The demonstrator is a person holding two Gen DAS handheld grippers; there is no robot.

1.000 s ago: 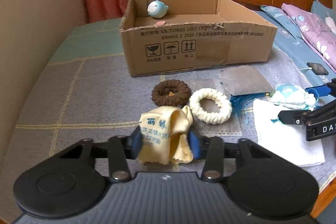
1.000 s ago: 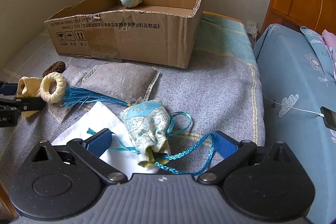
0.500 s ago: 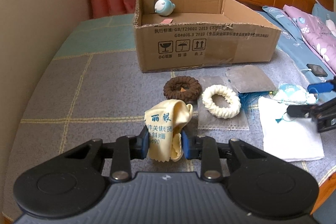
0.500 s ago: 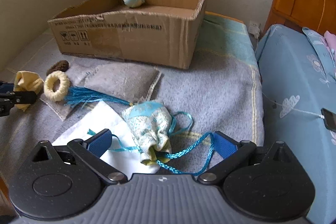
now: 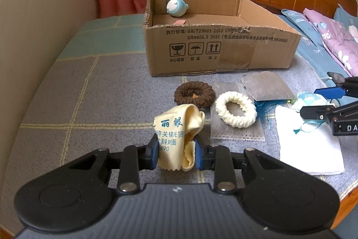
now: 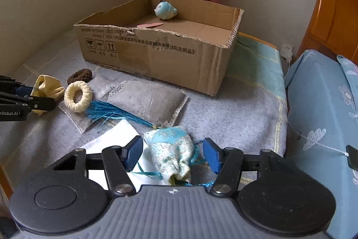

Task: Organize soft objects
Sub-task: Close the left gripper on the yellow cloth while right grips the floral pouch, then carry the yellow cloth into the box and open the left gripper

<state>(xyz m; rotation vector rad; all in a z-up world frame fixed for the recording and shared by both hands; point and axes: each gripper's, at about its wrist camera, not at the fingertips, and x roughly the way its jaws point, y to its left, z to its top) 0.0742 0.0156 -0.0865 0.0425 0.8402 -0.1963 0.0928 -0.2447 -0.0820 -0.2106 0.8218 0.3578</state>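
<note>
My left tool [image 5: 176, 152] is clenched on the yellow cloth [image 5: 179, 133], low in the frame's middle, just above the bed [image 5: 89, 93]. My right tool [image 6: 172, 155] is closing around the blue pouch [image 6: 172, 149], pads not yet touching it. The cardboard box [image 5: 223, 48] sits at upper centre, with a blue plush toy [image 5: 176, 6] inside.

Cardboard box [image 5: 223, 48], front wall: "GB/T29601 2013", "GB4806.9 2023"; three handling pictograms below. Yellow cloth [image 5: 176, 138], nearer than box: "490". Left gripper's [image 6: 44, 96] body: "Robot.AI".
</note>
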